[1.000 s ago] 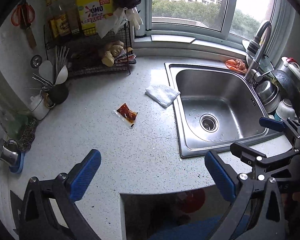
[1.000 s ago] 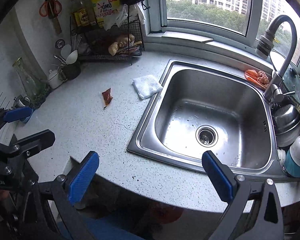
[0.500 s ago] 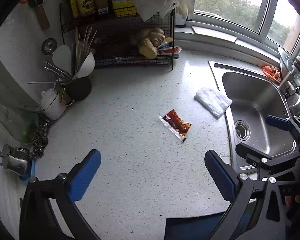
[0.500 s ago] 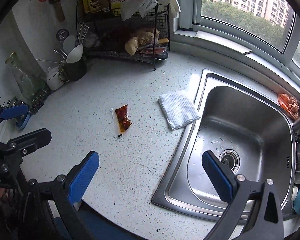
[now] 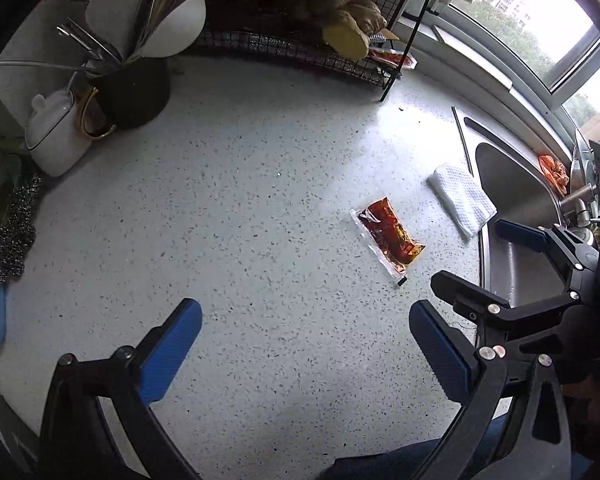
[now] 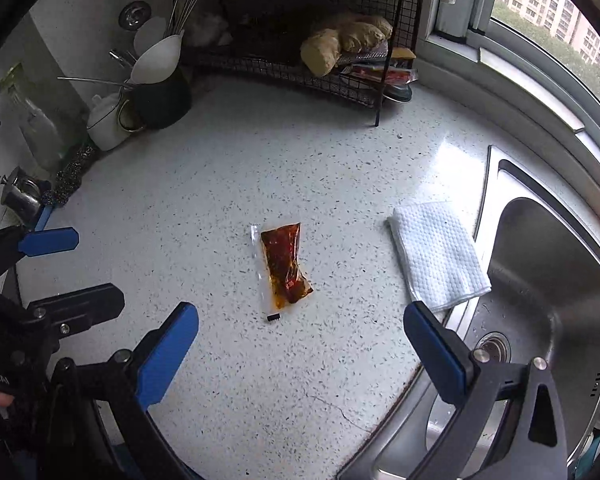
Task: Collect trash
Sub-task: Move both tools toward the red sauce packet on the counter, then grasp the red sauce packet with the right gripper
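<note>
A clear sauce packet with red-brown contents [image 6: 283, 268] lies flat on the speckled white countertop [image 6: 260, 168]; it also shows in the left wrist view [image 5: 388, 236]. My right gripper [image 6: 300, 344] is open and empty, above the counter just short of the packet. My left gripper [image 5: 306, 346] is open and empty, to the left of the packet and nearer than it. The right gripper shows at the right of the left wrist view [image 5: 548, 264], and the left gripper at the left of the right wrist view [image 6: 60, 272].
A folded white cloth [image 6: 436, 256] lies at the edge of the steel sink [image 6: 548, 280]. A black wire rack [image 6: 300, 40] with ginger stands at the back. A black utensil holder [image 6: 160, 96], a white pot [image 6: 108, 124] and steel scourers [image 5: 16, 232] line the left wall.
Both grippers have moved forward and left over the counter, away from the sink and closer to the packet. Both stay open.
</note>
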Motion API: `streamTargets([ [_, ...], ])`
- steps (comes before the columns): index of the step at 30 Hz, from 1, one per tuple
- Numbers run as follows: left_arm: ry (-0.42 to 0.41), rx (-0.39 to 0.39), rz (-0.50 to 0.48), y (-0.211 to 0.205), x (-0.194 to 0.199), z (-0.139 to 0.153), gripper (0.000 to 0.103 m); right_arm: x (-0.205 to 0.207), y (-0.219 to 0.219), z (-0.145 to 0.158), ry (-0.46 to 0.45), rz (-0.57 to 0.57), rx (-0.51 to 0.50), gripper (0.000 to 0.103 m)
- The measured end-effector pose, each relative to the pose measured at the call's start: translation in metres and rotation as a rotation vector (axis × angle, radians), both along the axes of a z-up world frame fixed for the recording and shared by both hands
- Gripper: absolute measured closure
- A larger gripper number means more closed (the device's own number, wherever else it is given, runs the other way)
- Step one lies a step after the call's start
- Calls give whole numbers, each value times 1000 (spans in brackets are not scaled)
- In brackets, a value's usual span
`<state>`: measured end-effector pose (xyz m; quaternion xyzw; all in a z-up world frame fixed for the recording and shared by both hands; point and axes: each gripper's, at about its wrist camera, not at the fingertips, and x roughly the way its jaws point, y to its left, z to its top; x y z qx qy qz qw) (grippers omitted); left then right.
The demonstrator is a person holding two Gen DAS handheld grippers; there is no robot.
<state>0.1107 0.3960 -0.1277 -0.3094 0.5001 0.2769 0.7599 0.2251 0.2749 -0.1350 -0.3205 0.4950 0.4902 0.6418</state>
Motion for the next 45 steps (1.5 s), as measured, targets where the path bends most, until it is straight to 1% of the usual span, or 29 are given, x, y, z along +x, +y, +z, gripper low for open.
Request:
streamTargets([
  [3, 28, 3, 9, 13, 4, -10, 0, 1, 16, -10, -4, 24, -40, 1],
  [8, 47, -39, 31, 36, 4, -24, 0, 3, 36, -25, 26, 44, -93, 1],
  [12, 85, -57, 42, 47, 0, -38, 0, -2, 48, -42, 45, 77, -140, 2],
  [14, 102, -68, 55, 51, -5, -45, 0, -5, 52, -50, 54, 94, -165, 10],
  [15, 107, -73, 62, 52, -7, -47, 0, -7, 54, -53, 54, 104, -178, 12],
  [17, 116, -81, 74, 54, -10, -51, 0, -11, 56, -59, 60, 124, -198, 26],
  [21, 123, -94, 87, 55, -14, -54, 0, -22, 58, -59, 17, 154, -194, 36],
  [22, 123, -95, 87, 54, -15, -54, 0, -23, 59, -58, -6, 164, -195, 44],
  [23, 122, -96, 85, 53, -14, -54, 0, -27, 61, -57, -9, 177, -185, 58],
  [25, 116, -96, 77, 51, -9, -53, 0, -30, 58, -55, 2, 183, -174, 77],
  [27, 107, -93, 70, 47, -4, -50, 0, -31, 53, -52, 11, 190, -165, 81],
  [28, 101, -89, 63, 45, -2, -47, 0, -31, 48, -51, 29, 180, -158, 92],
  [29, 94, -85, 55, 43, 2, -45, 0, -29, 45, -48, 44, 165, -147, 99],
  [34, 70, -61, 12, 29, 24, -32, 0, -9, 22, -24, 45, 97, -72, 99],
  [39, 49, -36, -52, 13, 48, -21, 0, 13, -4, -1, 31, 23, -25, 99],
  [43, -2, -37, -83, 3, 72, -9, 0, 40, -35, 13, 20, -63, 9, 99],
  [44, -30, -41, -147, 1, 79, -6, 0, 49, -43, 15, 16, -86, 15, 99],
  [45, -31, -32, -166, -2, 86, -4, 0, 55, -49, 18, 12, -107, 18, 99],
])
